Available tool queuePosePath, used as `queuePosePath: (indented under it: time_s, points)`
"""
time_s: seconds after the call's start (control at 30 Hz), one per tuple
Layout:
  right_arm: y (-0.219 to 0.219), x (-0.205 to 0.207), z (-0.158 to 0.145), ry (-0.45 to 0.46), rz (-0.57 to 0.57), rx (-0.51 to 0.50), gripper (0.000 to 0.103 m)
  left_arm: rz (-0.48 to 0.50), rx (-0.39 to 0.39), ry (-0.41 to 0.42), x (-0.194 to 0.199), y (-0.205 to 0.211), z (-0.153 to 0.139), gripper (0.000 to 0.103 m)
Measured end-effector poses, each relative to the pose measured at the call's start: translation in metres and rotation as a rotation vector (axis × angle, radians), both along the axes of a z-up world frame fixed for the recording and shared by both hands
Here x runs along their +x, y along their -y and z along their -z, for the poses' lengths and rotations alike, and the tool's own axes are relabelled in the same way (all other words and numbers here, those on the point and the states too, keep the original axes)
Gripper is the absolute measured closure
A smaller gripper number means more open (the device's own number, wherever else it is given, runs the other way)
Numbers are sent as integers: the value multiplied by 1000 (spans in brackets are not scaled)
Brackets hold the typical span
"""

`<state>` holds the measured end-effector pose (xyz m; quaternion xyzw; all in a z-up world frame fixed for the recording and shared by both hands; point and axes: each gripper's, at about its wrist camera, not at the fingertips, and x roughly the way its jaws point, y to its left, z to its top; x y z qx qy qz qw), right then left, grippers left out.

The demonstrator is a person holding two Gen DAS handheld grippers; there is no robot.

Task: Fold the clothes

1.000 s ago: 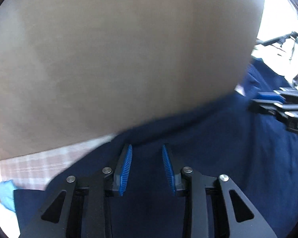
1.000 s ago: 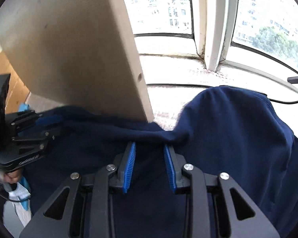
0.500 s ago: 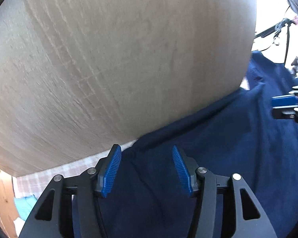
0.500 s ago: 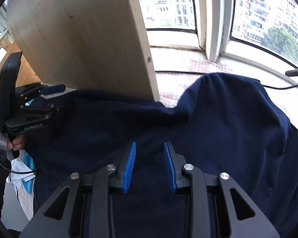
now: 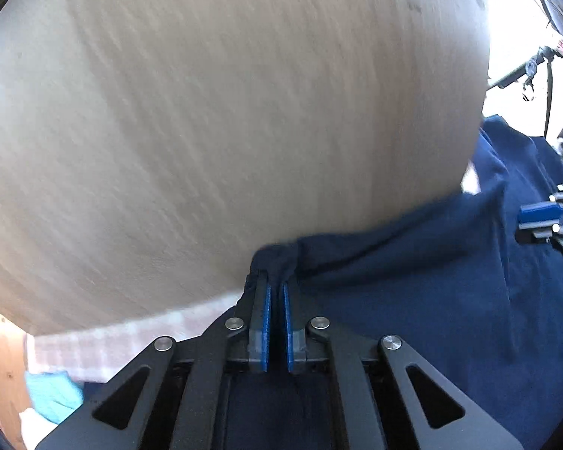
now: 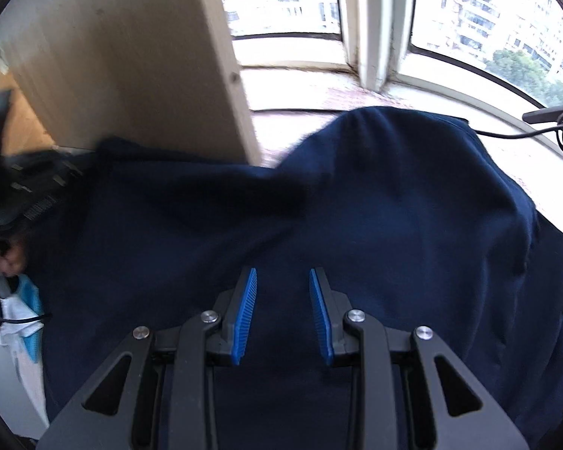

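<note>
Left gripper [image 5: 276, 292] has just snapped closed: half a sec ago its fingers stood wide over the navy garment [image 6: 356, 217], now they're pinched on a bunched bit of the cloth's edge, right by the pale wooden board [image 5: 225, 131]. Fabric puckers up above the blue pads [image 5: 267, 322] and a taut ridge runs from there toward the right, so the cloth is held w/ some pull on it already.

Right gripper [image 6: 283, 311] hasn't changed: fingers partway apart, narrow-ish gap, hovering over the middle of the garment. Can't tell if the tips touch cloth; nothing visibly pinched btwn them.

Garment itself lies spread across the surface in front of the window [image 6: 394, 18], one rounded hump rising at the far side, left edge tucked against the board. A light-blue cloth [image 5: 52, 397] sits off to the left, not involved.

Meaning for the task, imo: corner grab done on the left, fold not yet made. Next is probably lifting that edge and carrying it over.
</note>
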<state>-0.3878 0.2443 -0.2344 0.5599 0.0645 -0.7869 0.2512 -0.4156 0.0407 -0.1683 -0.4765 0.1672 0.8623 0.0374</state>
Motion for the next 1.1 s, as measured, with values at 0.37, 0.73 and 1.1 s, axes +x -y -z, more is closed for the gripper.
queuePosePath:
  time_s: [0.37,0.73,1.1]
  points:
    - [11,-6,2,-41,11,100,74,-28,-8,41,0,29,-51,80]
    - [61,36,-40,-69,-170,-42,74,-247,77,115,108,126,-110,59]
    - [163,75,-9,19,-314,-6,72,-293,210,225,160,107,-41,64]
